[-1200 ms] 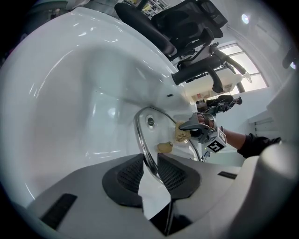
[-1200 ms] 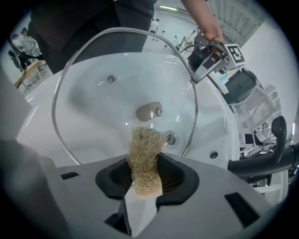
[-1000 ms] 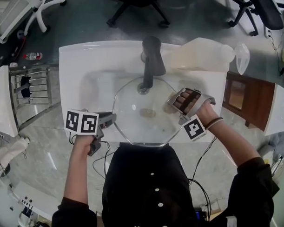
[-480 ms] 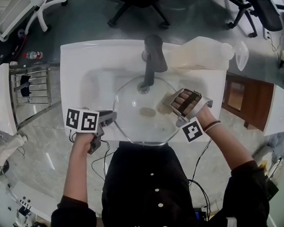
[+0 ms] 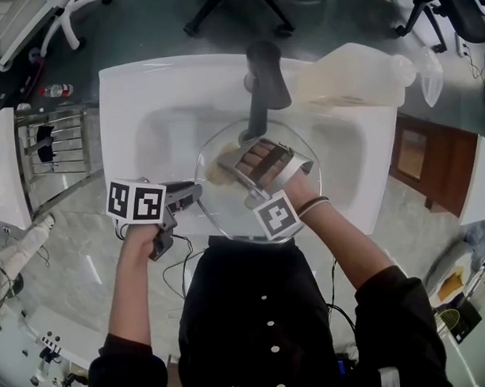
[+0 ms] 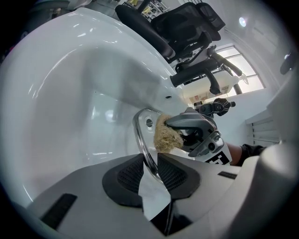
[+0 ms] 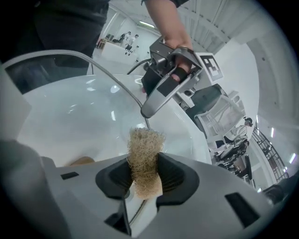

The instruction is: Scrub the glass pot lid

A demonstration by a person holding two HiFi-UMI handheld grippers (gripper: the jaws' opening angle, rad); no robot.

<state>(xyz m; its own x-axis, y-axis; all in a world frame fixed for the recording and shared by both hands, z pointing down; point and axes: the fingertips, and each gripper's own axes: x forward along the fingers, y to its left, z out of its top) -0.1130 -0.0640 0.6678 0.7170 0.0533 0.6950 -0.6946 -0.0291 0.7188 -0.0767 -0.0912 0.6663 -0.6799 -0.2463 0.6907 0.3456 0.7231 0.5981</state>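
Carrier: we see a white rectangular ceramic sink [image 5: 144, 97] across the upper middle of the head view, with its basin sunk in the centre.
Back rim: a dark grey metal faucet [image 5: 264, 81] stands at top centre, its spout reaching over the basin.
Upper-right corner: a translucent plastic container [image 5: 357, 74] lies along the sink's edge.
Basin: a round glass pot lid with a metal rim [image 5: 219, 209] sits over it, tilted; we cannot tell whether it touches the bottom.
Below the sink: grey marbled floor [image 5: 78, 258], lower left of the frame.
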